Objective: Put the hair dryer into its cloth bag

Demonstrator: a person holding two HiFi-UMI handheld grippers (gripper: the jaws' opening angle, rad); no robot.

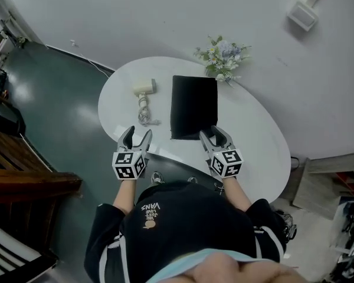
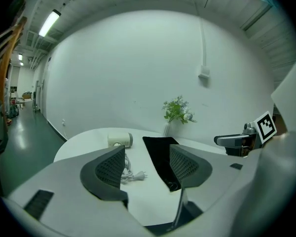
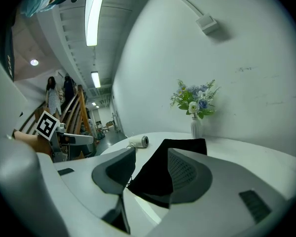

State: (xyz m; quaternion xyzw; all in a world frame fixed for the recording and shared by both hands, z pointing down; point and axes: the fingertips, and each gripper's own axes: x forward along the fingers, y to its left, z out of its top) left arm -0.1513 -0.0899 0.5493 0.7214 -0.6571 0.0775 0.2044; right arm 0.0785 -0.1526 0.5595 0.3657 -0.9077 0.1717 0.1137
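A white oval bench (image 1: 248, 119) carries the hair dryer (image 1: 145, 87), which lies on its side toward the far left part. Its short cream barrel runs crosswise in the head view, and one round end faces the cloth bag (image 1: 193, 106) just beside it. From the dryer the cord (image 1: 144, 109) trails toward the person in a loose bundle that ends in the plug (image 1: 155, 122). The bag is black and lies flat, its long axis running from the near edge of the bench toward the far side. It is apart from the dryer and cord. A vase of flowers (image 1: 223, 58) stands just past its far right corner. The left gripper (image 1: 135, 137) is at the near edge of the bench, pointing toward the cord. Its jaws stand apart with nothing between them, only the plug and cord visible beyond. The right gripper (image 1: 215, 132) is at the bag's near right corner. Its jaws are likewise apart, and the dark cloth shows in the gap, but the pads do not press on it.
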